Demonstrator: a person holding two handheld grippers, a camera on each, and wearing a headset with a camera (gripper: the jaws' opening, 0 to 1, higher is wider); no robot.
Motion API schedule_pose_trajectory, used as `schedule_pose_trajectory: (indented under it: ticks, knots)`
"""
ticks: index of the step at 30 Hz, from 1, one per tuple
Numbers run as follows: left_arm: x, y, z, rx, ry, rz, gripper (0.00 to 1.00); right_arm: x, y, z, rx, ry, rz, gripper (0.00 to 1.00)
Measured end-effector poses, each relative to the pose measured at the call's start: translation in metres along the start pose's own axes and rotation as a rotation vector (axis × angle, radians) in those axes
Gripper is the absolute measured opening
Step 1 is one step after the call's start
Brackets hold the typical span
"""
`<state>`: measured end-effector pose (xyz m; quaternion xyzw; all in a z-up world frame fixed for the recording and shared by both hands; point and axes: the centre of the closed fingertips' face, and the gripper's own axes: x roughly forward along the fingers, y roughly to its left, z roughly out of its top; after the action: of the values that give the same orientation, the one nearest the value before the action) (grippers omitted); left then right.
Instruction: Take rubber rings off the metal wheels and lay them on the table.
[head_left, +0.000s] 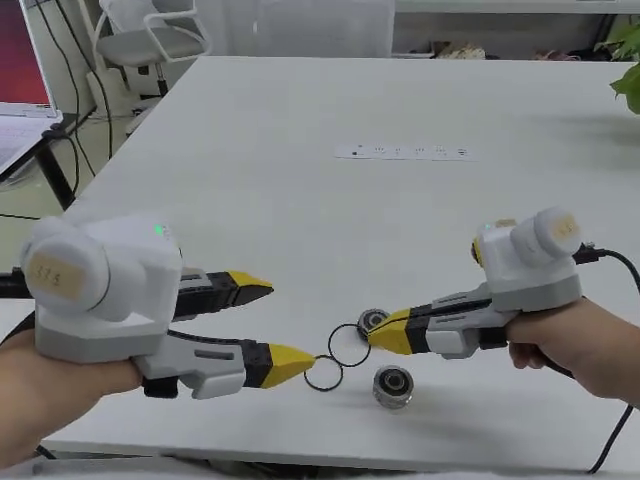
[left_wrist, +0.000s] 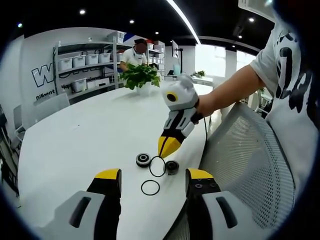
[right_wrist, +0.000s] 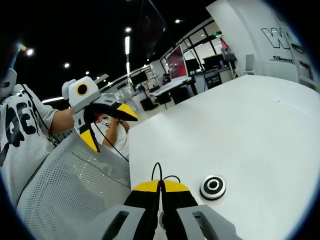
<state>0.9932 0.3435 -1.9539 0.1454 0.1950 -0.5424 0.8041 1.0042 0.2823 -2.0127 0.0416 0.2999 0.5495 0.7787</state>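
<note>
Nearby, 1 loose ring (head_left: 323, 373) between left gripper (head_left: 291, 325) and wheel (head_left: 392, 385)

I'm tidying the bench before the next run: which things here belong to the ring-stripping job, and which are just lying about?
Job: far wheel, near wheel, ring on the table, pinched ring in right tongs, open left tongs.
Lying about: socket strip, potted plant, office chair.

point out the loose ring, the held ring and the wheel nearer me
loose ring (left_wrist: 150, 195), left gripper view, lower edge of its band
held ring (head_left: 329, 346), head view, left side of its band
nearer wheel (head_left: 392, 385), head view, its hub
</note>
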Motion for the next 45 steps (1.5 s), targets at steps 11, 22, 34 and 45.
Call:
schedule_pose_trajectory:
  ticks: [11,22,34,45]
  knots:
    - [-0.009,0.004,-0.009,-0.023,0.002,0.025,0.49,0.019,0.002,-0.004,-0.017,0.030,0.008,0.00]
    - [-0.011,0.004,-0.012,-0.033,0.006,0.032,0.49,0.025,-0.006,-0.007,-0.027,0.036,-0.006,0.00]
    - [-0.013,0.005,-0.014,-0.039,0.012,0.035,0.49,0.031,-0.010,-0.008,-0.042,0.034,-0.006,0.05]
    - [-0.014,0.006,-0.015,-0.039,0.015,0.038,0.49,0.034,-0.008,-0.008,-0.046,0.033,0.000,0.07]
